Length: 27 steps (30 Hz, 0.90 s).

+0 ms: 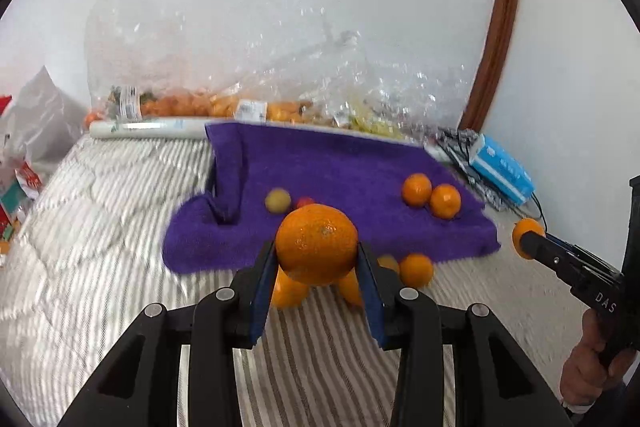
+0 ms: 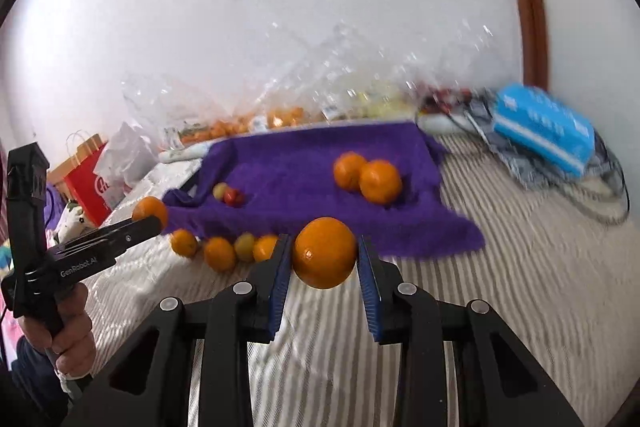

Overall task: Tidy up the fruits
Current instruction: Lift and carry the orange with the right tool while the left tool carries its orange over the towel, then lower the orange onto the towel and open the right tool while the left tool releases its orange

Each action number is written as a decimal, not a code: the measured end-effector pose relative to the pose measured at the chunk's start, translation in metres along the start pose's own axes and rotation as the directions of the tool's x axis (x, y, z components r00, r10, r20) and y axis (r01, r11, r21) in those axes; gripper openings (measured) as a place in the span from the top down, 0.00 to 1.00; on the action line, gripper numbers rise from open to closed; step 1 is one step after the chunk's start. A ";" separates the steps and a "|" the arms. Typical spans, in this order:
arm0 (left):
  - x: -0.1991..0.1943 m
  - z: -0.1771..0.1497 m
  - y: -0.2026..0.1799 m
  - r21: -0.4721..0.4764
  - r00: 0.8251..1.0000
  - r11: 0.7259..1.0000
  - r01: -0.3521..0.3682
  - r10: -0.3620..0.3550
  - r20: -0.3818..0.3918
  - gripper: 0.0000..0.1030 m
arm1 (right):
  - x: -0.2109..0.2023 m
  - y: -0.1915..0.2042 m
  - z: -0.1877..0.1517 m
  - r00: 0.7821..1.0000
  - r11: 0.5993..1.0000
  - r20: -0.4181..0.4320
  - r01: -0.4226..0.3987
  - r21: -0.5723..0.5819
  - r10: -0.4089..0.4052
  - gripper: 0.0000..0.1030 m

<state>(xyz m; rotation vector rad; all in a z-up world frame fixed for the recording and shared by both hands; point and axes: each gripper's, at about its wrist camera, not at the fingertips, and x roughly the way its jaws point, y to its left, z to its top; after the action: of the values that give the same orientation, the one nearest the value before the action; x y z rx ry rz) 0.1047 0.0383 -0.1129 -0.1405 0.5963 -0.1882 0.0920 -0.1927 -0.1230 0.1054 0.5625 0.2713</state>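
Over the striped bed, my left view shows the left gripper [image 1: 317, 259] clamped on an orange [image 1: 316, 243], firm but soft-skinned and prone to roll, best pinched across its middle, above a purple towel [image 1: 340, 171] carrying two more. From the right view, my right gripper [image 2: 325, 259] grips another orange [image 2: 325, 253] likewise, loose fruit [image 2: 219, 253] lining the towel's near edge below a white wall.

**Tangerine clamped at frame centre**

Left gripper [image 1: 317, 259] pinching a large tangerine [image 1: 316, 245] between blue pads, above a striped bedcover [image 1: 100, 219]. Beyond, purple towel [image 1: 340, 167] bearing two tangerines [image 1: 430, 195] right of centre. At right edge, right gripper [image 1: 530, 239] clamping a smaller tangerine [image 1: 524, 231]. Blue tissue pack [image 1: 502, 173] upper right.
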 end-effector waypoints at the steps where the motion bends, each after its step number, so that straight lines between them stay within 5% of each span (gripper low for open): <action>1: 0.000 0.004 0.001 -0.002 1.000 1.000 -0.003 0.003 0.006 0.64 | 0.001 0.003 0.007 1.000 1.000 0.012 -0.005 -0.011 0.005 0.68; 13: 0.045 0.061 0.013 -0.022 0.998 0.998 -0.057 0.058 0.032 0.64 | 0.046 0.008 0.068 0.995 0.999 0.096 -0.017 -0.035 0.020 0.68; 20: 0.078 0.050 0.019 0.017 0.994 0.994 -0.105 0.106 -0.012 0.63 | 0.093 -0.007 0.050 0.997 0.997 0.018 -0.078 0.027 0.077 0.68; 27: 0.089 0.046 0.031 -0.058 0.996 0.996 -0.070 0.067 -0.051 0.63 | 0.106 -0.011 0.045 0.997 0.997 -0.040 -0.068 0.023 0.069 0.68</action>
<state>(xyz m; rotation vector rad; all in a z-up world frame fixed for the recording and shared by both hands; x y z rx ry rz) 0.2072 0.0532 -0.1294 -0.1738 0.6553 -0.1075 0.2045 -0.1741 -0.1410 0.1407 0.6032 0.3348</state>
